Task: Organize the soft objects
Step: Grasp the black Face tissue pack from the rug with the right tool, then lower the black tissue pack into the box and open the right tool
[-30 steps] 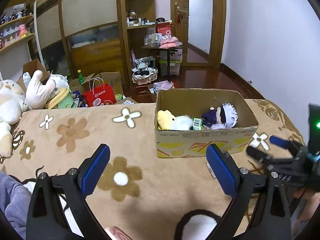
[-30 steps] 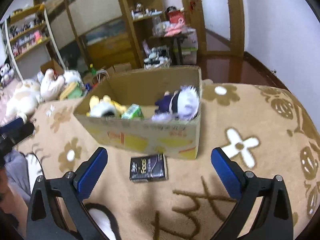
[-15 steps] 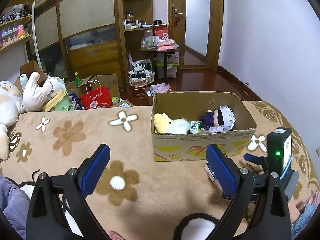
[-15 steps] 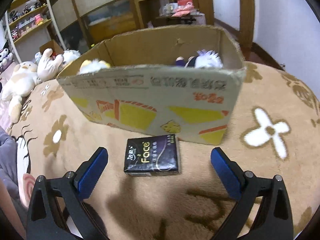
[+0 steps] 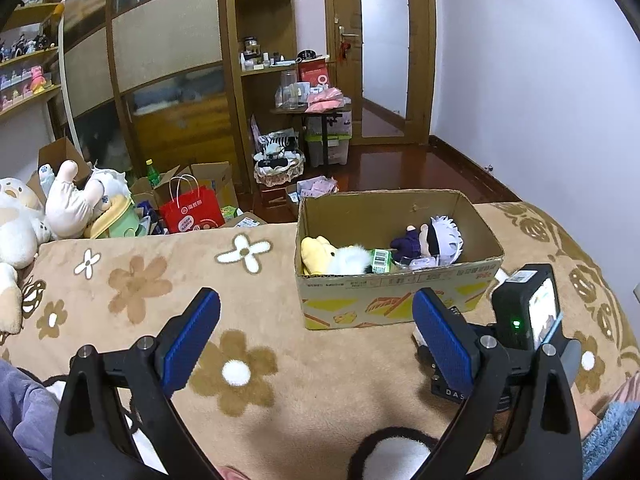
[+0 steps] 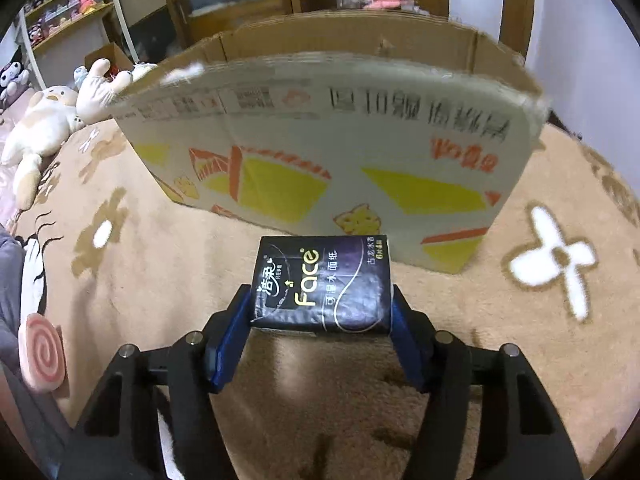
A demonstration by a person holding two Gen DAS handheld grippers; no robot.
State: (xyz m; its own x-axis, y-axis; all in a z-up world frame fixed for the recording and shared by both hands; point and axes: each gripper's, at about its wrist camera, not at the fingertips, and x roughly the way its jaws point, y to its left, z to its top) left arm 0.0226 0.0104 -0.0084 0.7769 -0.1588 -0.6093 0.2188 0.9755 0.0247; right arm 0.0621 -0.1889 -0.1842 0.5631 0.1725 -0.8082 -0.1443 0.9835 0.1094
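Landmark: the cardboard box [image 6: 320,148] on the flowered blanket [image 6: 500,320]; every place below is given from it.

Right tongs: my right gripper [image 6: 322,316] has come in low against the front wall of the box, and its 2 blue pads, spread wide half a second ago, now sit against both short sides of the tissue pack [image 6: 322,284].

Tissue pack: dark "Face" wrapper, lying just in front of the box's front wall, near its right half; I cannot tell whether it has left the blanket.

Left tongs: my left gripper [image 5: 316,340] hovers in front of the box towards its left corner, spread wide with nothing between the pads (it has barely shifted).

Inside the box: a yellow plush [image 5: 316,254], a white-haired doll [image 5: 436,240] and a small green carton [image 5: 380,260].

Meaning for the task: the grasp looks made, so I judge the next step is lifting the pack over the front wall; squeezing a soft pack too hard may buckle it.
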